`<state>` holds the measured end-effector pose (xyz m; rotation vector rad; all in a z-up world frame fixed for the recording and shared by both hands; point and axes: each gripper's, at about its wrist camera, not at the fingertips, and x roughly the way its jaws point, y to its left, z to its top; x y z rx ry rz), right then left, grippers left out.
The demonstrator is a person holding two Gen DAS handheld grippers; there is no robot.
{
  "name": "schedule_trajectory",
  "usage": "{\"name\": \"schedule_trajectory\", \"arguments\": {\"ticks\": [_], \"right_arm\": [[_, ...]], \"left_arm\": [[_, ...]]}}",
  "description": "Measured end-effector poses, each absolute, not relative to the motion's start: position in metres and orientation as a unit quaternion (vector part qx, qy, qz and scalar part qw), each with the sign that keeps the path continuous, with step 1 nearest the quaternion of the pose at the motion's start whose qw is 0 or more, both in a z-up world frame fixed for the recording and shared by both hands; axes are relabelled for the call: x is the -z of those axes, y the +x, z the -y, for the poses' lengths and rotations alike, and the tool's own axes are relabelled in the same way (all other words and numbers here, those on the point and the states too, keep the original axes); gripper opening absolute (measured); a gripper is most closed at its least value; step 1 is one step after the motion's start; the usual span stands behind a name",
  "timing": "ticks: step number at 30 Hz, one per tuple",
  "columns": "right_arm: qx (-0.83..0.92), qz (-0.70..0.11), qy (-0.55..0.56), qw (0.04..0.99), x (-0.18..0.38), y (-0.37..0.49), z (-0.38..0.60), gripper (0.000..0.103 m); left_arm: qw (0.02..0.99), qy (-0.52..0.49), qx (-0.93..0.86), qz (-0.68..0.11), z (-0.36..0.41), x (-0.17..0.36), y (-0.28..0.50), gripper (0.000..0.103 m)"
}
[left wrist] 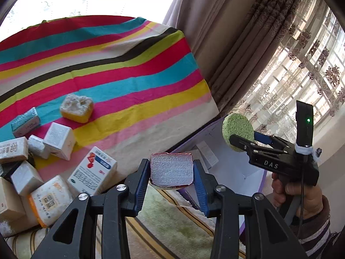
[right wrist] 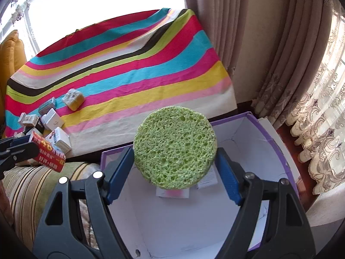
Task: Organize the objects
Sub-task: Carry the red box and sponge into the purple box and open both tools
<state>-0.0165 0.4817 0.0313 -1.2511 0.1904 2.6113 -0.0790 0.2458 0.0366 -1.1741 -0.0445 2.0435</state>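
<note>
1. Your right gripper (right wrist: pixel 174 151) has the green sponge (right wrist: pixel 174 146) between its fingers, spread wide around the disc. It hangs above the open purple box (right wrist: pixel 273 133). The hold is on the rim of a soft, round thing, so a quick turn of your wrist could let it roll out sideways and land on the sofa (right wrist: pixel 32 183) rather than in the box.

2. Your left gripper (left wrist: pixel 171 172) is nearly closed on the red carton (left wrist: pixel 171 170), gripped across its narrow sides with the open end facing the camera. The carton looks light and thin-walled; squeeze harder and you may crush it, ease off and it may slip forward out of the pads.

3. In the left view the carton sits over the box's near edge, not clearly over its floor. Let go too early and it could catch the wall and tip out onto the sofa.

4. Both hands are heading for the same box. In the right view the carton is just off the box's left corner, so the two grippers could knock together if you drop both at once. Place one, then the other.

5. Cartons already lie on the box floor under the sponge. A sponge dropped on them may bounce or settle tilted.

6. The yellow sponge (left wrist: pixel 77 108) and the heap of cartons (left wrist: pixel 58 140) wait on the striped table (left wrist: pixel 129 64); swinging back low could scatter them.
</note>
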Motion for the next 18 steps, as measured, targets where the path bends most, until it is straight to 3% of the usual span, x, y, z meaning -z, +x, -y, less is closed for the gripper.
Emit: {"name": "schedule_trajectory", "arguments": {"ticks": [14, 18], "right_arm": [[-0.868, -0.086, -0.441, 0.212, -0.024, 0.004, -0.549, 0.080], [-0.863, -0.102, -0.436, 0.234, -0.025, 0.007, -0.562, 0.082]], "left_arm": [[0.435, -0.484, -0.759, -0.001, -0.300, -0.024, -0.065, 0.041], [0.441, -0.493, -0.750, -0.002, -0.308, -0.020, -0.065, 0.048]]}}
